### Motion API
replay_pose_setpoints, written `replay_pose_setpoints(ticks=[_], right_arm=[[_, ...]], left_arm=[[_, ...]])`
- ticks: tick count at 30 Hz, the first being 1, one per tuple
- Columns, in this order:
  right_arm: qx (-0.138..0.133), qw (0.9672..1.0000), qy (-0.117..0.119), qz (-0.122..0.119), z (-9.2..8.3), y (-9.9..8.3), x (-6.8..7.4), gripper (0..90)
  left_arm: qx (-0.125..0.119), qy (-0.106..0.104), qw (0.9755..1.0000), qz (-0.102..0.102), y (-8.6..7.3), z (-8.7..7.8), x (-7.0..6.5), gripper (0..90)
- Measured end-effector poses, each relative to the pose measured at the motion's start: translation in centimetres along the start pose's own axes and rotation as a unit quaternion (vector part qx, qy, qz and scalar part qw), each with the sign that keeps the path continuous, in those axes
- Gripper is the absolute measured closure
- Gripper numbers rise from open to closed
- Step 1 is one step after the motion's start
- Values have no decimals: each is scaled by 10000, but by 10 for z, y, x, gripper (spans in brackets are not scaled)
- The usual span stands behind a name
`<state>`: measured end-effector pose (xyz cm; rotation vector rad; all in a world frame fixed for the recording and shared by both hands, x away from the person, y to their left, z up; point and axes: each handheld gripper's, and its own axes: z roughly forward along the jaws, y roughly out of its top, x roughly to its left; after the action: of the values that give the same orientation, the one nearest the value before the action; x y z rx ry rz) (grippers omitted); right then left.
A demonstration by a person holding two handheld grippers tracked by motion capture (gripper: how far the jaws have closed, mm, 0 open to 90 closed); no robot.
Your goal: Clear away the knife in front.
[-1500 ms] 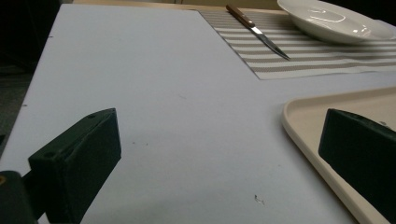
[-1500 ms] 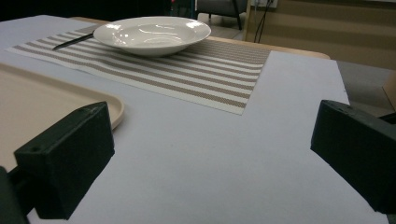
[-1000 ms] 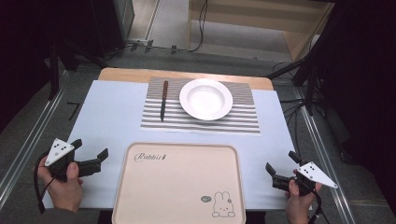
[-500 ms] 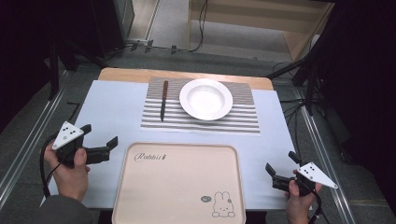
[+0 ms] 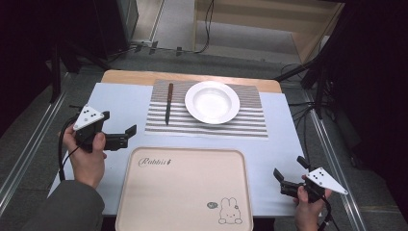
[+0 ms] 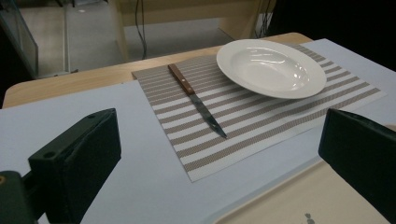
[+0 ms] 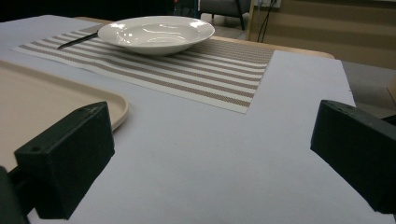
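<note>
Striped cloth marks the middle of the table: a placemat (image 5: 207, 111) with a white plate (image 5: 212, 101) on it and a knife (image 5: 168, 103) lying just left of the plate, wooden handle toward the far edge, blade toward the person. Over the last second the left gripper (image 5: 126, 134) has lifted off the table and travelled forward from beside the tray (image 5: 185, 190) to a spot nearer the placemat's left front corner. Its jaws are spread wide with nothing between them, and its own camera now looks straight at the knife (image 6: 197, 99). That reads to me as the start of a reach for the knife, with the grasp not yet begun. The right gripper (image 5: 280, 178) has not moved; it rests low to the right of the tray, well apart from the placemat, jaws likewise spread and empty.

From the right gripper's camera the knife (image 7: 77, 41) is mostly hidden behind the plate (image 7: 156, 34), with a dark sliver showing. The tray's near edge is cut off at the bottom of the high view, and its small printed mark is too fine to read.
</note>
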<state>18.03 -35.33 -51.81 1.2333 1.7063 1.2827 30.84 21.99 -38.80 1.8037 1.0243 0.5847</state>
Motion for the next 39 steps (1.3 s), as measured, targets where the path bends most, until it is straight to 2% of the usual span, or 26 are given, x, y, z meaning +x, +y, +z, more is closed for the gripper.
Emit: replay_pose_setpoints(ticks=[7,20,23,29,34,35,39], right_arm=[[19,10000,-7,-6,0,0,0,0],[15,10000,-6,-10,1,0,1,0],[13,10000,-3,-11,1,0,1,0],[14,10000,1,-10,1,0,1,0],[10,10000,-5,-14,1,0,1,0],[10,10000,-5,-14,1,0,1,0],[19,10000,5,-10,1,0,1,0]], left_arm=[[72,-78,9999,0,12,15,0,0],[321,-196,9993,42,39,54,1,0],[379,-201,9991,2,45,63,3,0],[506,-172,9985,83,58,82,3,0],[620,-230,9978,17,65,102,3,0],[620,-230,9978,17,65,102,3,0],[762,-296,9966,-127,69,119,6,0]])
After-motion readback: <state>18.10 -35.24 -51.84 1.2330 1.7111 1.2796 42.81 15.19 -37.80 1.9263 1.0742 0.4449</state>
